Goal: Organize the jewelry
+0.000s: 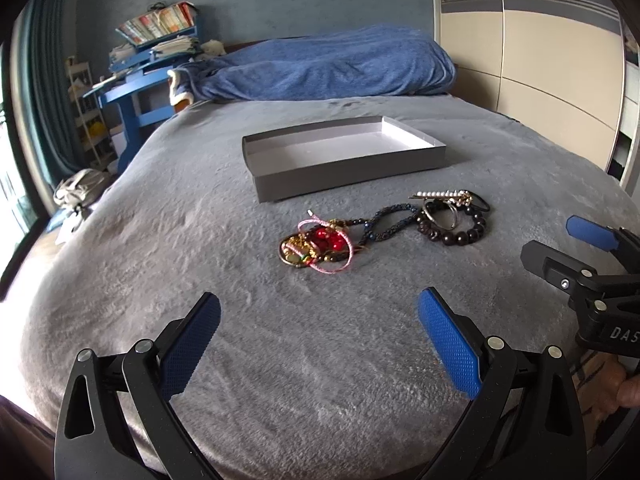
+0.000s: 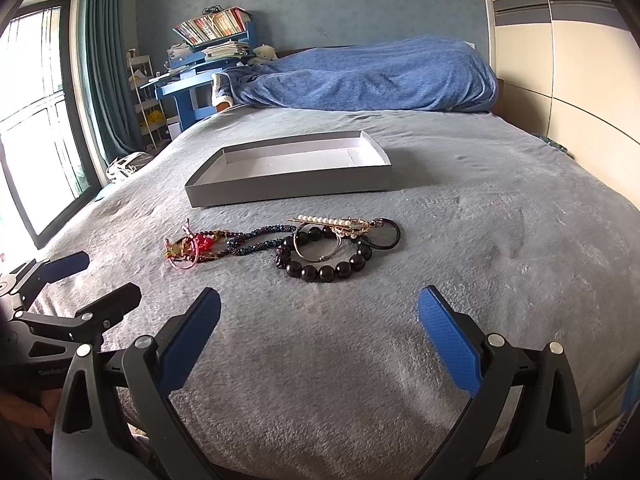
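A pile of jewelry lies on the grey bed cover: a dark bead bracelet (image 1: 456, 232) (image 2: 326, 266), a pearl hair clip (image 1: 442, 197) (image 2: 326, 221), a silver ring bangle (image 2: 316, 246), a dark blue beaded strand (image 1: 386, 222) (image 2: 256, 238), and a red, gold and pink tangle (image 1: 316, 246) (image 2: 192, 248). An empty grey shallow box (image 1: 352, 174) (image 2: 288, 190) sits just beyond them. My left gripper (image 1: 318, 308) is open and empty, short of the tangle. My right gripper (image 2: 318, 308) is open and empty, short of the bead bracelet.
A rumpled blue blanket (image 1: 320, 66) (image 2: 372, 74) lies at the head of the bed. A blue desk with books (image 1: 156, 44) (image 2: 208, 46) stands at the far left. A wardrobe (image 1: 532, 40) runs along the right. A window (image 2: 32, 112) is at the left.
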`<state>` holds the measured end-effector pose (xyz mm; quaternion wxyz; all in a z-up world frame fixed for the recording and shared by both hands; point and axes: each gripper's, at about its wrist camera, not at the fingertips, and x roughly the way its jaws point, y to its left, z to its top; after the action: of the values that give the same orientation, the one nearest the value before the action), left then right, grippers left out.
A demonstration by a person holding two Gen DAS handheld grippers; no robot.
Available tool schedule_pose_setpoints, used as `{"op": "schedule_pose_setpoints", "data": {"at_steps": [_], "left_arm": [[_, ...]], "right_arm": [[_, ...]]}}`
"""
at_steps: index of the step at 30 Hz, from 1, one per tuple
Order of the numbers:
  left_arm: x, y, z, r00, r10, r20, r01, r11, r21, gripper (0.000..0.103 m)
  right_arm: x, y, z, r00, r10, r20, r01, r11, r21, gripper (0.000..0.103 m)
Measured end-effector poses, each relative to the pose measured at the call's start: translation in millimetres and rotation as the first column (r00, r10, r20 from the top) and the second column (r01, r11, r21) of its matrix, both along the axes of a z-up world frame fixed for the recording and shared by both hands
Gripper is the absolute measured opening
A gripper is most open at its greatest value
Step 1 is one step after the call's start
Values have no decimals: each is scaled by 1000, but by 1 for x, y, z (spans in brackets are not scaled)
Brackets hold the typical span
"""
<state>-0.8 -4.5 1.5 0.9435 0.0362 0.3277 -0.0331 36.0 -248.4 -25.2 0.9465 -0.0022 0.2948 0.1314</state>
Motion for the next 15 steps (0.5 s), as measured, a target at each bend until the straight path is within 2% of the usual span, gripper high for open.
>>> {"op": "schedule_pose_setpoints", "data": {"at_steps": [15], "left_arm": [[15,9,8,1000,23,-18,-24,999,-39,98]], "right_arm": [[18,-5,10,1000,26,-3,-26,1000,-5,98]]}}
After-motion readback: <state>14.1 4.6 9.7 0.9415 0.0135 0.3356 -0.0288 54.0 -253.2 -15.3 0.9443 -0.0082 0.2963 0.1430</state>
